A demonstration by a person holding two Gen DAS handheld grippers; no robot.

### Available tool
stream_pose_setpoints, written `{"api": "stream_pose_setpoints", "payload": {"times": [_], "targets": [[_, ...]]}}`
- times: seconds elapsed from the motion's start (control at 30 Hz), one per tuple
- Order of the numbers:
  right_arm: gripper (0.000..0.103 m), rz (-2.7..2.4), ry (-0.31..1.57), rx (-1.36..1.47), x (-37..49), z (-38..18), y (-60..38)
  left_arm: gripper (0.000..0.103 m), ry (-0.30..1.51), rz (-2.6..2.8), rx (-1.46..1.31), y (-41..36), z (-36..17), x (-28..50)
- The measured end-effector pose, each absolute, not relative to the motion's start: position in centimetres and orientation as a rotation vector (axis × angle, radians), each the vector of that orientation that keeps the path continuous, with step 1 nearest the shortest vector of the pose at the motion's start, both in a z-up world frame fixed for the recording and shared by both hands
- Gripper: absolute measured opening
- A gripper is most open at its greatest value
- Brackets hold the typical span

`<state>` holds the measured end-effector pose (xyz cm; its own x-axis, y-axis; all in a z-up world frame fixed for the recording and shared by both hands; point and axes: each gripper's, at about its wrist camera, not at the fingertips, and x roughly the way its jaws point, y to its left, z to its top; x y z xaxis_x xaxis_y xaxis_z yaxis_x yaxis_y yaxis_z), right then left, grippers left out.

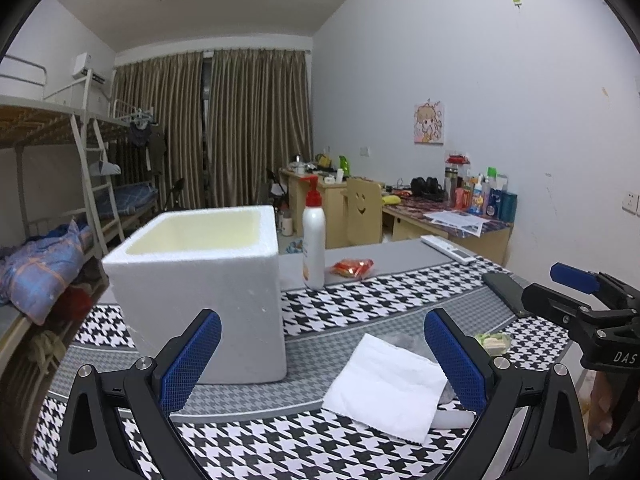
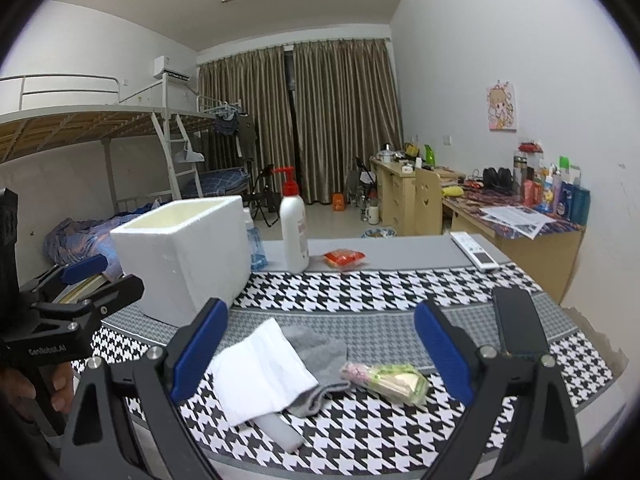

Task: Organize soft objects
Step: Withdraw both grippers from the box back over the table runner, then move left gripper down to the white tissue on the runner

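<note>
Between right claw [image 2: 320, 354] fingers, white cloth [image 2: 262, 372].

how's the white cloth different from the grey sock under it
The white cloth is folded flat and lies on top; the grey sock is rumpled and partly covered by it. The cloth looks larger than the part of the sock that shows. Both are soft and lie on the checked tablecloth.

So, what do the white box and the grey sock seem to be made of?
The white box looks like expanded foam: matte, thick-walled, with a grainy, speckled surface. The grey sock looks like soft knit fabric: it lies limp and creased, partly under a folded white cloth.
</note>
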<state>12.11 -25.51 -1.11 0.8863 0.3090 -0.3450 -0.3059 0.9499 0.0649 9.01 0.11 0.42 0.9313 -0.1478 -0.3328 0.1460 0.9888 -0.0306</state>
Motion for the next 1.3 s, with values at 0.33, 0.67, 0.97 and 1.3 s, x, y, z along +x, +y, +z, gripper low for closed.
{"api": "stream_pose_setpoints", "payload": {"times": [0.33,0.67,0.97,1.3], "targets": [[0.097,0.271,0.415,0.021,12.4,-2.8,-27.0,0.102,0.391,-0.162,-0.004,-0.9,-1.3,9.9],[0.097,0.247,0.460,0.019,13.1,-4.0,-27.9,0.102,0.453,-0.193,-0.009,-2.1,-2.8,10.9],[0.097,0.242,0.498,0.014,14.2,-4.9,-28.6,0.102,0.521,-0.203,-0.015,-2.8,-4.1,12.1],[0.097,0.241,0.553,0.001,15.5,-5.8,-28.7,0.102,0.599,-0.216,-0.019,-3.6,-5.4,13.8]]}}
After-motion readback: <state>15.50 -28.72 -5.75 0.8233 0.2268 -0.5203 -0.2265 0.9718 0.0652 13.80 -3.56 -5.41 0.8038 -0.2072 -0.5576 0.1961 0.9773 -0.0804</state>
